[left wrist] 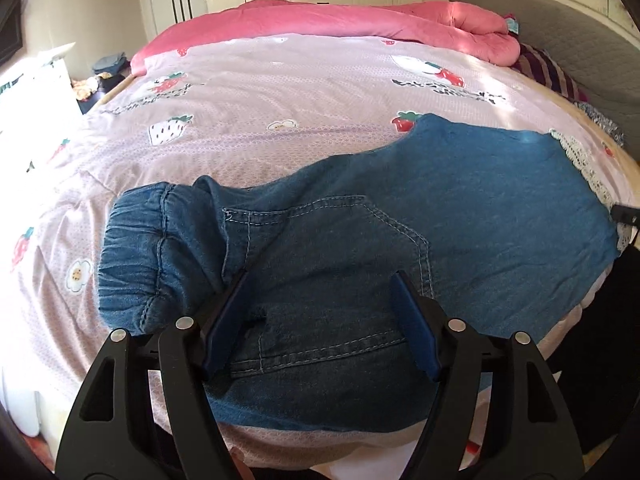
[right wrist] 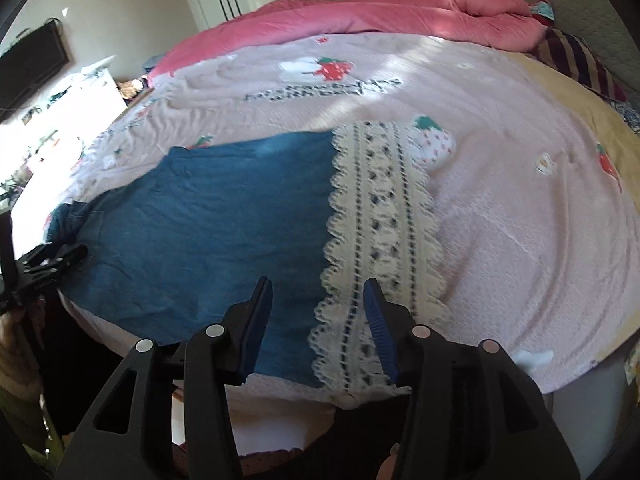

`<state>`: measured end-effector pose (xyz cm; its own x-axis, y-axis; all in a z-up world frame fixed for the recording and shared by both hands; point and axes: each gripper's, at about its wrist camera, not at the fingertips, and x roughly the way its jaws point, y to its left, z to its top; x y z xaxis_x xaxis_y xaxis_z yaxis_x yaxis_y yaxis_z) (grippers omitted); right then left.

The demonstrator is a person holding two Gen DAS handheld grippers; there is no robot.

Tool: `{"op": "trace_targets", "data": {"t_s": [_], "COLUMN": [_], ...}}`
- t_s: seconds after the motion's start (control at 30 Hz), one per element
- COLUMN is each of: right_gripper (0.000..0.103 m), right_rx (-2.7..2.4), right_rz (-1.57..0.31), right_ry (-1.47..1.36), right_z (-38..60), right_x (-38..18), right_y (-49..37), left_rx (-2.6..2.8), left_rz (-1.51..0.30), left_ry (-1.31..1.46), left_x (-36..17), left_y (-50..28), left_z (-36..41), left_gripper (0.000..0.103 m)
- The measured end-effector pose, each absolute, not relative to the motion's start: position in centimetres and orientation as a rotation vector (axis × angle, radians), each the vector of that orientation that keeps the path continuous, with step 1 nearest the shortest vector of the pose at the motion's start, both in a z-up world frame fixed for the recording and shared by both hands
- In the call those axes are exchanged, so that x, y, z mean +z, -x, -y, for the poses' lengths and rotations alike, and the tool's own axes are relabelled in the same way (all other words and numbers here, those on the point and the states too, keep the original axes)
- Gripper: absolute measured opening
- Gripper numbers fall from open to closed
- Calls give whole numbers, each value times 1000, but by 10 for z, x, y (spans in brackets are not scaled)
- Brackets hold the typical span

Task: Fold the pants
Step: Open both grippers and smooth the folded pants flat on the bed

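Blue denim pants (left wrist: pixel 480 208) lie flat, folded leg on leg, across the near side of a bed. Their elastic waistband (left wrist: pixel 132 256) is at the left and a back pocket faces up. The cream lace hem (right wrist: pixel 380 220) is at the right end. My left gripper (left wrist: pixel 320 280) hovers open over the pocket area near the waistband, with nothing pinched between its blue pads. My right gripper (right wrist: pixel 317 282) stands open over the seam where denim (right wrist: pixel 224 216) meets lace, and it holds nothing. The left gripper (right wrist: pixel 52 258) also shows at the left edge of the right wrist view.
The bed has a pink strawberry-print sheet (left wrist: pixel 280 92). A bunched pink quilt (left wrist: pixel 320 20) lies along its far side. A grey headboard (left wrist: pixel 560 20) and a striped pillow (left wrist: pixel 548 68) are at the right. White furniture (left wrist: pixel 36 92) stands at the left, cupboards behind.
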<state>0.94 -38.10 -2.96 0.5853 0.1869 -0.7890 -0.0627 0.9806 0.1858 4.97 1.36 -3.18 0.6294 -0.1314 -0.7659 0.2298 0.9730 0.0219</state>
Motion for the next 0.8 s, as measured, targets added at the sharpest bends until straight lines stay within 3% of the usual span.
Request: {"op": "trace_targets", "data": {"t_s": [0.53, 0.67, 0.8], "right_gripper": [48, 68, 69], "right_rx": [128, 153, 146], "right_rz": [-980, -961, -920], "right_ry": [-128, -158, -147], "right_z": [380, 377, 378], "right_x": [-46, -37, -23], "right_y": [-10, -4, 6], "left_rx": [-205, -202, -222], "left_rz": [-881, -888, -878], "left_ry": [-109, -109, -92], "left_x": [-38, -30, -17], "left_y": [-52, -46, -39], "left_z": [-13, -7, -2], "left_gripper": [63, 66, 70]}}
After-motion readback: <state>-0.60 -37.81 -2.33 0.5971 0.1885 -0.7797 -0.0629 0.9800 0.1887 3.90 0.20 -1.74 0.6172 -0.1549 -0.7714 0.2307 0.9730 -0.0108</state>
